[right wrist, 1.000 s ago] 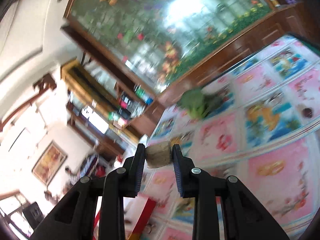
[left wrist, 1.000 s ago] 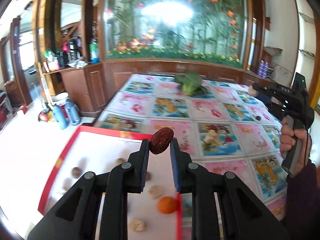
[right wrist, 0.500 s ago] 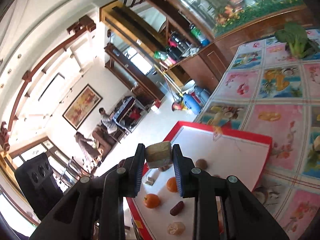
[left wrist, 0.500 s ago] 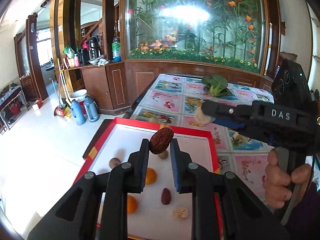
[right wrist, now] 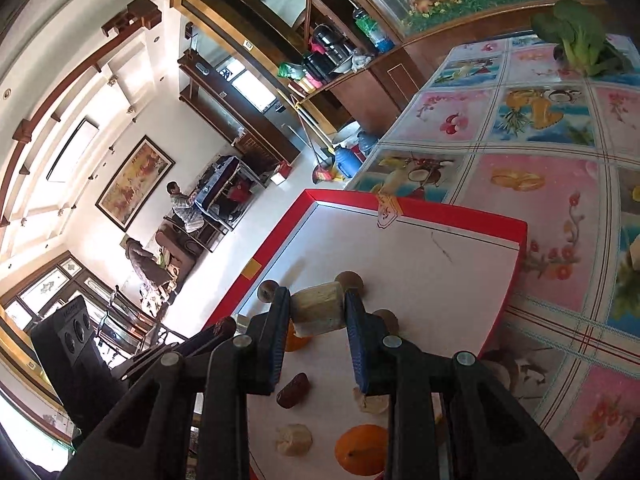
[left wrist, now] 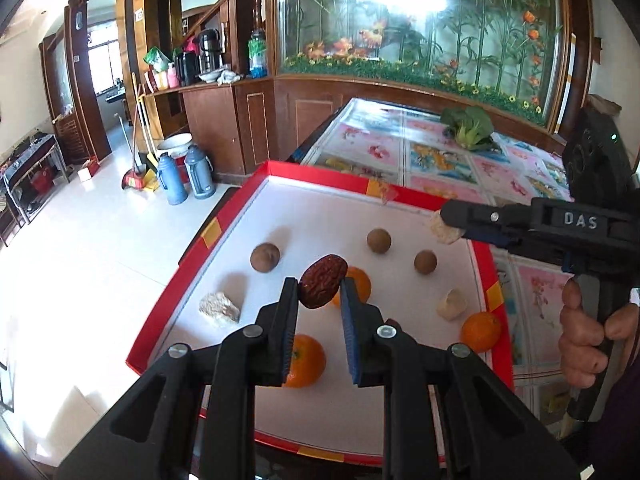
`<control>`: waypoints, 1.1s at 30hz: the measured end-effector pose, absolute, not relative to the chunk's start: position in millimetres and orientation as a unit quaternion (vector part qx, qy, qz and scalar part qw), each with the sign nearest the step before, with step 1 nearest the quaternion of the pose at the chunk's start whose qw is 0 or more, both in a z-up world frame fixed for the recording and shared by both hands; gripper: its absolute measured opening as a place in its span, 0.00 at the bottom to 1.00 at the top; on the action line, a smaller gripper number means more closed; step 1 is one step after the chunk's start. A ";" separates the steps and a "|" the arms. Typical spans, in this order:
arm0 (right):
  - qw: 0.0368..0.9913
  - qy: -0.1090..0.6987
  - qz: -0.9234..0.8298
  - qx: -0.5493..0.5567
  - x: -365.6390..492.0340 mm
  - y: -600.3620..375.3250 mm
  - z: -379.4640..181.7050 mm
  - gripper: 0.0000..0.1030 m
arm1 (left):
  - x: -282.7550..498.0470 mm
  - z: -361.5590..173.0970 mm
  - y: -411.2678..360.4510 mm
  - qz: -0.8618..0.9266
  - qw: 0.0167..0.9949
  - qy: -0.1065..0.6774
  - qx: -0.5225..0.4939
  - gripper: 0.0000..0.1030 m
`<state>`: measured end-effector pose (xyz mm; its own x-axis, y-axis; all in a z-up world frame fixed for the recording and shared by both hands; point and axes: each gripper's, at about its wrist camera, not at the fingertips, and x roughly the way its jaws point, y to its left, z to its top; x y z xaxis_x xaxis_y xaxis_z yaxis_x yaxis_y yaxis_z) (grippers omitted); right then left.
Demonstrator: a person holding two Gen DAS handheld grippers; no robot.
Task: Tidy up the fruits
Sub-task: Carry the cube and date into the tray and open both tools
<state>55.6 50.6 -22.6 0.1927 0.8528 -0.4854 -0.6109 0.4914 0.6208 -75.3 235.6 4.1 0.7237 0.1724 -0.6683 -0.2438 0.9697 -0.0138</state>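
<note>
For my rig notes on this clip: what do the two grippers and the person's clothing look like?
Both grippers are matte black plastic with blue pads and silver screws. The right gripper's body carries white "DAS" lettering and a small green light. A dark sleeve shows at the wrist.

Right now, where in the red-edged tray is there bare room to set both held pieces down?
The tray's far strip, beyond the three brown round fruits, is bare, as is its near edge past the front orange. The middle, around the oranges and pale chunks, is crowded.
</note>
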 end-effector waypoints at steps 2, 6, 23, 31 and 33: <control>0.753 0.414 0.492 0.138 49.0 53.2 -20.9 0.25 | -71.4 0.5 237.0 0.111 0.925 0.359 -0.055 0.22; 0.747 0.422 0.505 0.094 33.6 66.6 -23.7 0.25 | -68.3 -2.6 235.5 0.113 0.922 0.366 -0.048 0.22; 0.744 0.457 0.488 -0.003 18.1 94.4 -48.8 0.28 | -68.5 -18.1 219.6 0.123 0.907 0.402 -0.007 0.23; 0.741 0.463 0.487 -0.005 18.7 92.7 -46.1 0.28 | -67.7 -17.6 219.8 0.128 0.907 0.400 -0.009 0.33; 0.745 0.455 0.488 0.008 20.9 86.9 -40.3 0.31 | -68.4 -16.7 221.5 0.137 0.907 0.397 -0.012 0.43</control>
